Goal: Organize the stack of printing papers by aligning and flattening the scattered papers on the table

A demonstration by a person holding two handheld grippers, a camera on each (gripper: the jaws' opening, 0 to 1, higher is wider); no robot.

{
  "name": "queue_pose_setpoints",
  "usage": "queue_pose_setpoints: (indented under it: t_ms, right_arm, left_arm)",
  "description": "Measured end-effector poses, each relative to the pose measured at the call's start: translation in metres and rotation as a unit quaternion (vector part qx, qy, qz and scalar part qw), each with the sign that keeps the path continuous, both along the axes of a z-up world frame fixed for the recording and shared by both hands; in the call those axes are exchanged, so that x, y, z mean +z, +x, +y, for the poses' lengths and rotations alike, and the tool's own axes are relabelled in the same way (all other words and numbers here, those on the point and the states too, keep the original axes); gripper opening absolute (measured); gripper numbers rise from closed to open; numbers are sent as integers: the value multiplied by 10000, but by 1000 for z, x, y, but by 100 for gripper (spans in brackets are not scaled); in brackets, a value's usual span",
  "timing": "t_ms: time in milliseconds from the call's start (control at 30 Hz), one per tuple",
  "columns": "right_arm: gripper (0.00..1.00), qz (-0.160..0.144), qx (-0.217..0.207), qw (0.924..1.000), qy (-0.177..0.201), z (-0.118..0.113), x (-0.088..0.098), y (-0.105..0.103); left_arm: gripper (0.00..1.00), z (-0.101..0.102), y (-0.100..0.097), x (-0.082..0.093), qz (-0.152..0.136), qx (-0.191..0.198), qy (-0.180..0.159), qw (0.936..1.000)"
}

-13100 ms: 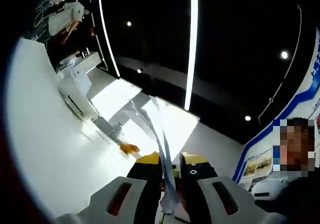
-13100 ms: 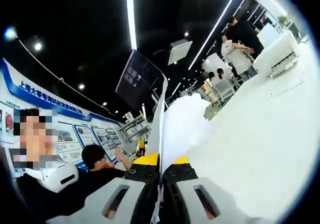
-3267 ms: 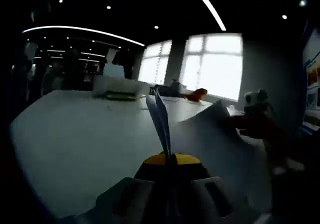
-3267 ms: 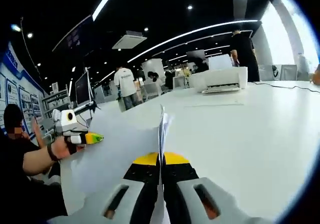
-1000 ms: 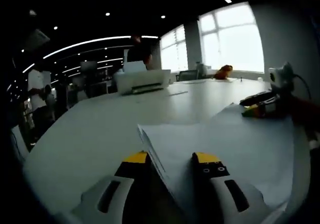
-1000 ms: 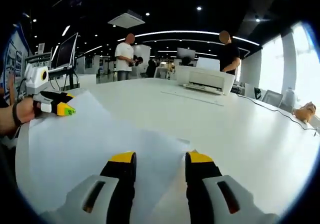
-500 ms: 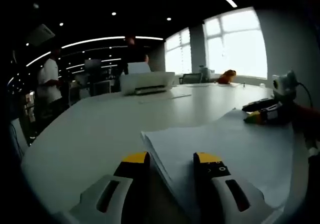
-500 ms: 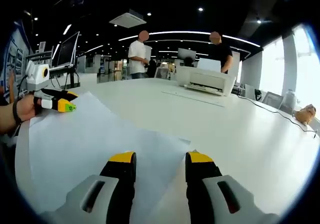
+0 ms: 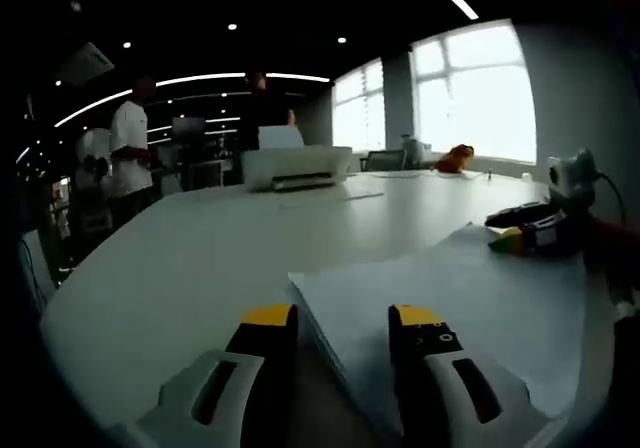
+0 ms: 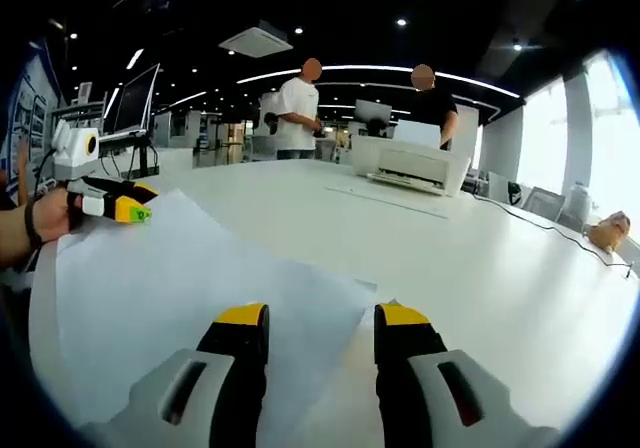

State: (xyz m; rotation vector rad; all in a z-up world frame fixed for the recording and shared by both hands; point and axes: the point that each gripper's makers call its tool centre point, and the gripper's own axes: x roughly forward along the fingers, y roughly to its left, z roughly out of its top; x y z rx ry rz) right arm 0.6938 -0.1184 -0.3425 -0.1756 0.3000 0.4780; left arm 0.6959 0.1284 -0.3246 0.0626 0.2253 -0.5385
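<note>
A stack of white printing papers lies flat on the white table, edges roughly in line. My left gripper is open, its yellow-tipped jaws low over the stack's near corner. In the right gripper view the same papers spread out to the left, and my right gripper is open over their corner. Each gripper also appears in the other's view, held in a hand: the right gripper at the papers' far side, the left gripper likewise.
A white printer sits further back on the table, with a loose sheet in front of it. A cable and an orange toy lie to the right. Two people stand behind the table.
Both grippers were shut on upright papers earlier; they have let go and the stack lies flat. In the last second only the people in the background walked.
</note>
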Motion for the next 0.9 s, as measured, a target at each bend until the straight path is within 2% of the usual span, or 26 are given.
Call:
queue_pose_setpoints:
  t_ms: [133,233,400,600,733,900]
  right_arm:
    - [46,-59,-9,9998,188,-1,5,-1]
    - [54,-67,8,9995,308,0,8,-2]
    - [63,-31,-52,9980,632,-6,14,-4]
    - [77,72,-188,9939,1087,-16,21,-3]
    - [85,39,-219,9930,1157,-18,24,-6]
    - [90,-89,-193,9931,1155,-21,33,-12]
  left_arm:
    - [42,3,-2,8,-100,-41,-246,9996]
    - [46,1,-3,9,-98,-98,-302,9994]
    - [58,-4,-7,9,-95,-332,-301,9990]
    - [72,-2,-10,15,-125,-468,-513,9975]
    - [82,-1,-10,17,-158,-464,-563,9972]
    - [94,-1,-11,18,-173,-494,-578,9970]
